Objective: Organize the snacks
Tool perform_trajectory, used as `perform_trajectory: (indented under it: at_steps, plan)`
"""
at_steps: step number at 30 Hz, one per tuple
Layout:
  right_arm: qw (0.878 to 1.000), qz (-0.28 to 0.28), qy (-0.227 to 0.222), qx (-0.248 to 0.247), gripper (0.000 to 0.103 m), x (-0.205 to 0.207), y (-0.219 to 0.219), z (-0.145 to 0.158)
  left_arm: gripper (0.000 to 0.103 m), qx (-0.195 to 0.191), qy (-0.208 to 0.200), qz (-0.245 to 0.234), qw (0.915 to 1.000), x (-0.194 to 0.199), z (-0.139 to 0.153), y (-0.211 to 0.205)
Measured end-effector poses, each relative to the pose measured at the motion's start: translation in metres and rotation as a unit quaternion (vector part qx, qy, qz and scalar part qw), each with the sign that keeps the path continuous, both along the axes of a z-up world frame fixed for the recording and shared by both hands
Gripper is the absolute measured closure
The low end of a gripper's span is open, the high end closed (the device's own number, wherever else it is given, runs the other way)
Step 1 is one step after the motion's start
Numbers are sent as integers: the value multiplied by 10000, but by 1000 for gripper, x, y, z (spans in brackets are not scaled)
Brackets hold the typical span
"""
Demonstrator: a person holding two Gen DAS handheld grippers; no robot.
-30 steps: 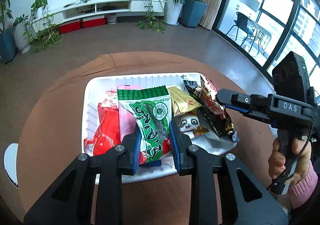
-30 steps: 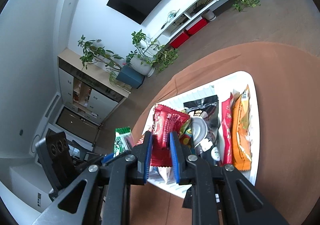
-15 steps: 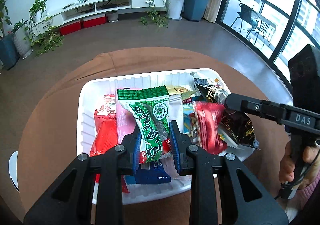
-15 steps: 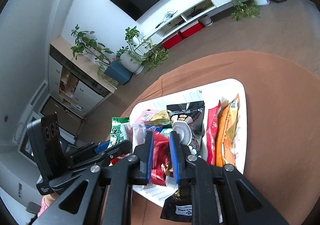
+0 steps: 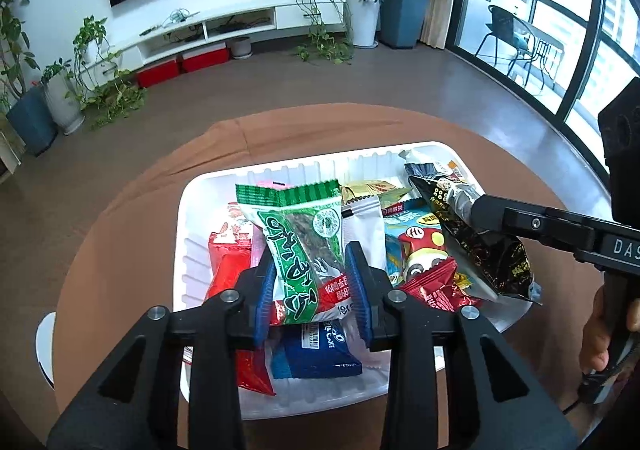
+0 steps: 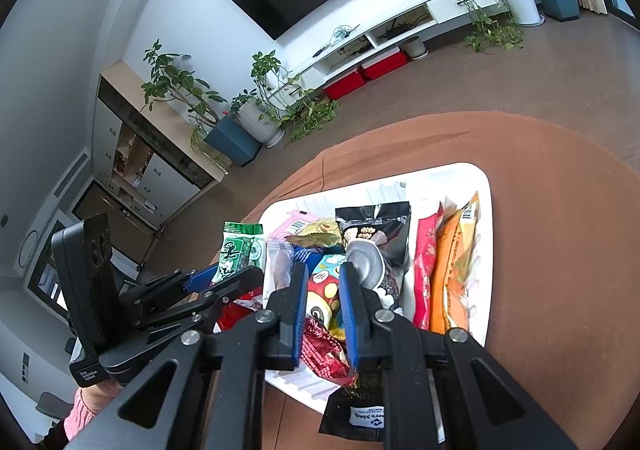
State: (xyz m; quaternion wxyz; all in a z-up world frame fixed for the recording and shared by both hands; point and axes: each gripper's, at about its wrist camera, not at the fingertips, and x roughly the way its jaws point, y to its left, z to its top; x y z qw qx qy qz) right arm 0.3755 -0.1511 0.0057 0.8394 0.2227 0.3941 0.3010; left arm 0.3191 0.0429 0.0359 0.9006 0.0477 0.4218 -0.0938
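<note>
A white tray [image 5: 300, 170] [image 6: 460, 170] full of snack packets sits on the round brown table [image 5: 120, 250]. My left gripper [image 5: 310, 254] [image 6: 228, 274] straddles an upright green packet [image 5: 304, 234] [image 6: 240, 246]; its jaws are opening and slim gaps show beside the packet. My right gripper [image 6: 323, 268] [image 5: 476, 206] hovers over the tray's right half, jaws close together with nothing pinched between the pads. One fingertip touches the crumpled silver top of a black packet [image 5: 480, 250] [image 6: 376, 222]. A small red packet [image 5: 432, 284] [image 6: 320, 350] lies in the tray below it.
The tray also holds a blue packet [image 5: 316, 350], a red one [image 5: 228, 266] on the left, and long red [image 6: 426, 262] and orange [image 6: 452, 262] packets along the right wall. A hand [image 5: 600, 334] holds the right gripper. The brown tablecloth [image 6: 560, 250] surrounds the tray.
My left jaws have spread apart around the green packet after moving in over the tray. The red packet that stood between my right gripper's fingers now lies in the tray.
</note>
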Motion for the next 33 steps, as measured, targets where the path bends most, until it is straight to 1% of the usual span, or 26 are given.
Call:
perform_trajectory:
  at_steps: [2,5,8,13,17,20,24,28,29,30,33]
  plan:
    - [10000,8,-29,-11,84,-2,1,2,64,56,-70,6,10000,-2,2,-1]
    - [10000,26,-79,-20,84,-8,2,2,64,130,-168,21,9998,-5,5,-3]
    - [9999,50,-133,-54,83,-11,4,6,61,198,-281,50,9994,-9,9,-4]
    - [9997,75,-209,-79,79,-17,6,11,59,234,-411,109,9988,-21,16,-5]
    - [9995,98,-273,-79,77,-25,8,15,52,266,-507,195,9982,-31,21,-4]
    - [9994,118,-330,-75,72,-33,7,18,50,281,-582,244,9976,-40,26,-3]
    - [9987,135,-472,-148,66,-45,7,26,42,342,-691,308,9965,-58,31,-3]
    - [9979,125,-608,-197,61,-59,5,33,41,366,-759,396,9957,-78,38,2]
    - [9977,114,-642,-195,60,-63,4,35,36,373,-769,417,9955,-83,38,3]
    - [9975,102,-678,-198,57,-67,3,37,31,378,-788,445,9952,-88,40,4]
    - [9960,7,-847,-289,47,-87,-2,42,30,367,-844,522,9944,-106,44,7]
